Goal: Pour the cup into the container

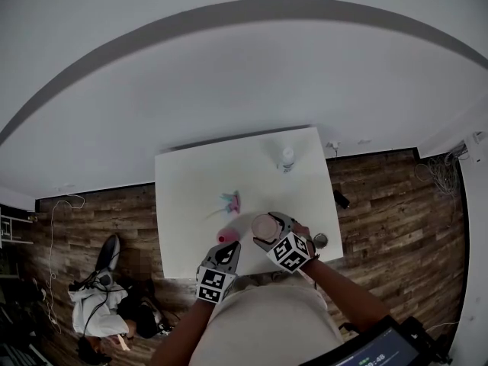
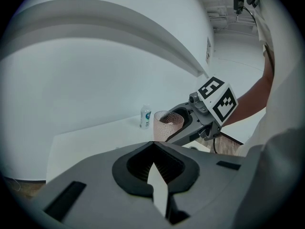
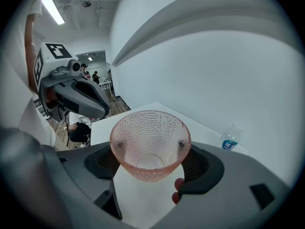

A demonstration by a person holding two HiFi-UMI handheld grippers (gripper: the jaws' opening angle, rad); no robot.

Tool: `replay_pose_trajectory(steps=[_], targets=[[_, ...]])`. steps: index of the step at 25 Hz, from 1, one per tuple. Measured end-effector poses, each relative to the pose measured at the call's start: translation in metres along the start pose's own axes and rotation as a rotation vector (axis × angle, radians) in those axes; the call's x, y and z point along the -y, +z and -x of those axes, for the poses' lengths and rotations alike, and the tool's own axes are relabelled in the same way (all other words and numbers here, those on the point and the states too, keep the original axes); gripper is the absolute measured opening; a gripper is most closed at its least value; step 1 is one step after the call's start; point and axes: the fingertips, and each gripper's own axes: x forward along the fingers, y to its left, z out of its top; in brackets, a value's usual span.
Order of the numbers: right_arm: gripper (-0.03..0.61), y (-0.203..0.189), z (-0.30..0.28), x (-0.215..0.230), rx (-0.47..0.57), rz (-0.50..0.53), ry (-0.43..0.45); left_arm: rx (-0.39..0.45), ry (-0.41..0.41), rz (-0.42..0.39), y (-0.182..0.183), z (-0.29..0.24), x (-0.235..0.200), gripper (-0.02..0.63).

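Open over the left half of the bench, blocked mid-bench by a pink-and-teal item and at the far edge by a bottle.

White table with small bottle, pink-teal item

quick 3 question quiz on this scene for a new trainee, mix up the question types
1. True or false: the left gripper holds the pink cup.
2. Where does the small bottle stand? A) on the table, near its far edge B) on the floor C) between the left gripper's jaws
3. Fill in: the cup is held with its mouth facing ___.

Key
1. False: the right gripper is shut on the cup; the left gripper's jaws are together on nothing.
2. A
3. up
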Motion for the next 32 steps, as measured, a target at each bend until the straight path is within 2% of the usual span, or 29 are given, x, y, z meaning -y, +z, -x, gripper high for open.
replay_pose_trajectory(steps=[24, 32], targets=[[0.377, -0.036, -0.026, -0.016, -0.079, 0.023, 0.048, -0.075, -0.021, -0.012, -0.027, -0.001, 0.012, 0.011], [0.378, -0.058, -0.045, -0.001, -0.103, 0.01, 0.066, -0.104, -0.022, -0.001, -0.033, -0.021, 0.01, 0.011]])
